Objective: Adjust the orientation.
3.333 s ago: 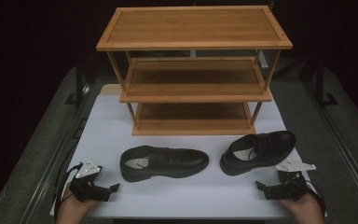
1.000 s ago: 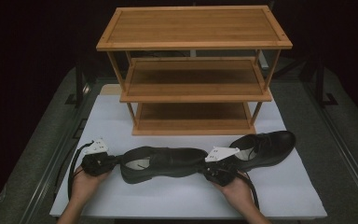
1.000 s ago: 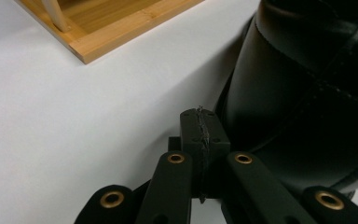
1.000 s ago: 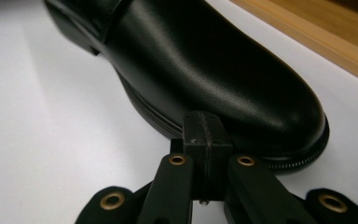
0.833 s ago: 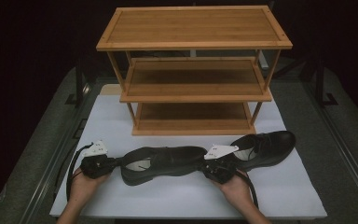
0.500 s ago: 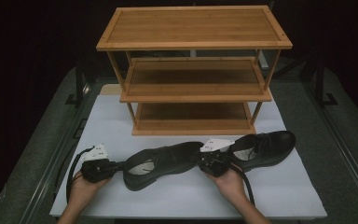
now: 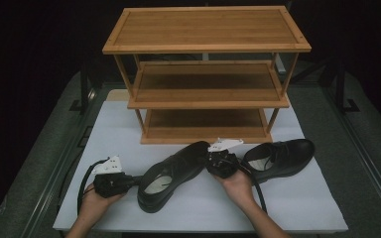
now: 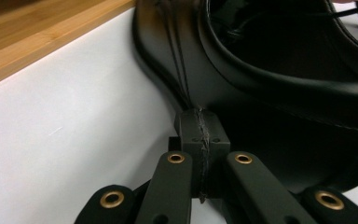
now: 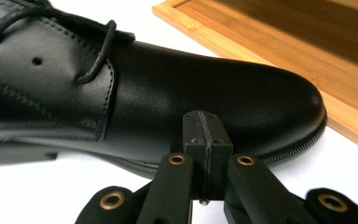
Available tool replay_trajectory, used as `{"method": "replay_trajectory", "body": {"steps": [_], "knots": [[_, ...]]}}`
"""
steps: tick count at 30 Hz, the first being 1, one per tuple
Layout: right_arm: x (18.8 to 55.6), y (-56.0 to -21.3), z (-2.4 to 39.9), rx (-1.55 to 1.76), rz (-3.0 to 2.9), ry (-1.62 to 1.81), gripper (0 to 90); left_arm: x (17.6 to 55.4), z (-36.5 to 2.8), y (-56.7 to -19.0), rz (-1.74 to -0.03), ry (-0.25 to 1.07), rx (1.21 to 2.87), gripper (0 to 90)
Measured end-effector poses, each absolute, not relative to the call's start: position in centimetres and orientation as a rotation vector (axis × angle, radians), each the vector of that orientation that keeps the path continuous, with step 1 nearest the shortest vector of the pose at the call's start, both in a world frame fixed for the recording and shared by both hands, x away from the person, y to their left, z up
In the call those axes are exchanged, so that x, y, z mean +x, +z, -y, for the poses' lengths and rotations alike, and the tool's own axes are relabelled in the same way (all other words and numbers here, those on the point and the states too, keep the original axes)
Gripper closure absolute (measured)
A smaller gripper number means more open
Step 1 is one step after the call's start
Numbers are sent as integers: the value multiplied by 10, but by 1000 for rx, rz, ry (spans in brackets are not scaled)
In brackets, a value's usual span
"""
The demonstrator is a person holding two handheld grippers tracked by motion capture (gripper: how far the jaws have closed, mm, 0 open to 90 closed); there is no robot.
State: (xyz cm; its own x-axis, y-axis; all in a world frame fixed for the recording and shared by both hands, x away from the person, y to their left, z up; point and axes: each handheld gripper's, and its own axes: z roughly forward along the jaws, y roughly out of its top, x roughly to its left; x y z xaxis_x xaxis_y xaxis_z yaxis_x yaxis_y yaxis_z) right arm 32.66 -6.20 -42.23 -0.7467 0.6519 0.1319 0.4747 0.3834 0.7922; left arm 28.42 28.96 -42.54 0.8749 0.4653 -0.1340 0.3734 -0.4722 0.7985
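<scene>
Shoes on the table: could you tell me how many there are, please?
2. One shoe lies angled between both grippers at front centre; the other shoe rests to its right, before the wooden rack.

Lighting: bright overhead on the white rectangular table mat [image 7: 297, 203], surroundings black.
Glare: soft sheen on the glossy black leather shoe [image 9: 205, 88] (close views slightly soft).

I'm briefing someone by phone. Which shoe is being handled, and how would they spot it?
In front of the bamboo shoe rack, two black leather lace-up shoes lie on the white mat. It's the left shoe, angled with its toe toward the rack, between the left gripper and right gripper. The other shoe lies untouched.
</scene>
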Motion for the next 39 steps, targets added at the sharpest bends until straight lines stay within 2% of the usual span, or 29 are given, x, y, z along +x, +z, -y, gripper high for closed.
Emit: {"method": "replay_trajectory", "body": {"steps": [24, 39], "knots": [[350, -428, 43, 1084, -2403, 1326, 896, 268, -246, -425, -430, 6, 2166, 900], [307, -423, 65, 962, -2473, 1349, 896, 279, -254, -426, -559, 65, 2165, 900]]}}
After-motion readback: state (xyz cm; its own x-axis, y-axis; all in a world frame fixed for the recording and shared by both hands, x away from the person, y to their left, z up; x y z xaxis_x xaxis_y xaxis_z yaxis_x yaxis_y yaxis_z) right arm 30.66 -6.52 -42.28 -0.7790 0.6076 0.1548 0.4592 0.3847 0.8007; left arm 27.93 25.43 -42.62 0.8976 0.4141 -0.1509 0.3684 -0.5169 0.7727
